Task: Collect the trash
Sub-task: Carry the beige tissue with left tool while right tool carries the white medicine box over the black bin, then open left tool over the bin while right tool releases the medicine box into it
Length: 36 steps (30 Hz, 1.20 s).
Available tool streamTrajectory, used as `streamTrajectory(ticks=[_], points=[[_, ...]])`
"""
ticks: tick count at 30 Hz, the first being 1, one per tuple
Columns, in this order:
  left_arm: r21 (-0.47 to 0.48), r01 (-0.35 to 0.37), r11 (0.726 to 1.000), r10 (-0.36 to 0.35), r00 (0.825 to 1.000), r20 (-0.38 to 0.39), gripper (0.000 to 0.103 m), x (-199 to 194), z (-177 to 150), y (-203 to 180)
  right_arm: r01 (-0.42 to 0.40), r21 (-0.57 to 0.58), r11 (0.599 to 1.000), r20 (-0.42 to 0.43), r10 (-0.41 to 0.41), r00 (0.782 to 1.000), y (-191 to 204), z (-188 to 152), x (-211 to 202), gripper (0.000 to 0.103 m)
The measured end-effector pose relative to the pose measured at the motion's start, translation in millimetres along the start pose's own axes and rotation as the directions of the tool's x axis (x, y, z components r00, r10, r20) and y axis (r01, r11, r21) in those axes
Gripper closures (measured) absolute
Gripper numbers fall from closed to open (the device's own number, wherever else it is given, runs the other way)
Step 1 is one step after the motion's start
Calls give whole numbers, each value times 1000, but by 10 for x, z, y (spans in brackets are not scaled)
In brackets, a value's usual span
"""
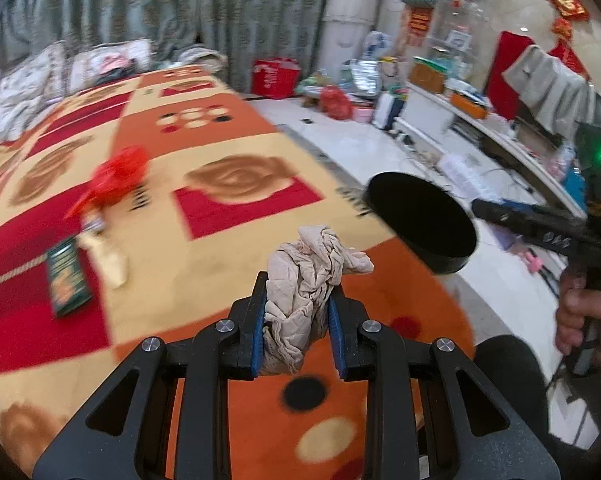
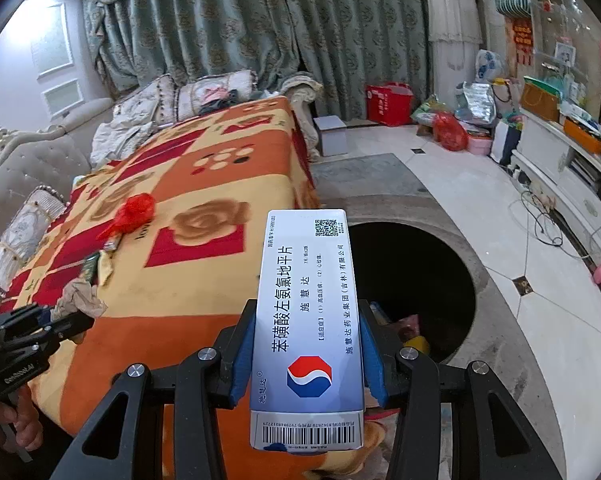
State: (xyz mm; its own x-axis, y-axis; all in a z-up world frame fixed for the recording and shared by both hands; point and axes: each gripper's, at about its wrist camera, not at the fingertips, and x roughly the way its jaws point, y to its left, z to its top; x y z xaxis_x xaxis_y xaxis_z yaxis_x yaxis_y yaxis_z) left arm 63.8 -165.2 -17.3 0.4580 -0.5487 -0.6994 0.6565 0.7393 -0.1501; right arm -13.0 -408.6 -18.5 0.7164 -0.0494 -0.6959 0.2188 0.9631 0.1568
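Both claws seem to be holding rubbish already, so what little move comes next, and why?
Probably the right gripper opens to drop the medicine box. It already hangs partly over the dark trash bin, which holds other scraps. The left gripper, shut on a crumpled tissue, sits over the patterned blanket, farther from the bin, so it likely goes second.

Patterned orange-red blanket (image 2: 204,200) covers bench. Grey-green curtains (image 2: 228,20) hang behind. Cushions (image 2: 216,90) at far end. Red basket (image 2: 388,104) on tiled floor (image 2: 480,208); cluttered white shelf (image 1: 480,128) along wall.

crumpled paper wad (image 1: 304,296) matt | medicine box (image 2: 306,320) glossy card | blanket (image 1: 220,152) fuzzy cloth
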Motion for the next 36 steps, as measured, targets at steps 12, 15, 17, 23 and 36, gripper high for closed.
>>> streamTrajectory(ticks=[12, 15, 17, 23, 36], points=[[111, 98, 989, -91, 994, -66, 79, 857, 551, -709, 30, 76, 997, -62, -25, 998, -510, 163, 413, 58], [117, 117, 986, -107, 990, -88, 79, 1100, 671, -861, 60, 59, 996, -90, -54, 994, -548, 172, 520, 58], [113, 122, 986, -111, 989, -98, 79, 1221, 721, -904, 58, 73, 996, -109, -50, 993, -619, 166, 596, 58], [124, 135, 983, -116, 982, -146, 69, 1594, 814, -1067, 61, 126, 990, -136, -43, 990, -848, 148, 721, 56], [99, -14, 995, 24, 994, -103, 40, 1381, 744, -757, 88, 165, 982, -113, -70, 991, -895, 186, 672, 55]])
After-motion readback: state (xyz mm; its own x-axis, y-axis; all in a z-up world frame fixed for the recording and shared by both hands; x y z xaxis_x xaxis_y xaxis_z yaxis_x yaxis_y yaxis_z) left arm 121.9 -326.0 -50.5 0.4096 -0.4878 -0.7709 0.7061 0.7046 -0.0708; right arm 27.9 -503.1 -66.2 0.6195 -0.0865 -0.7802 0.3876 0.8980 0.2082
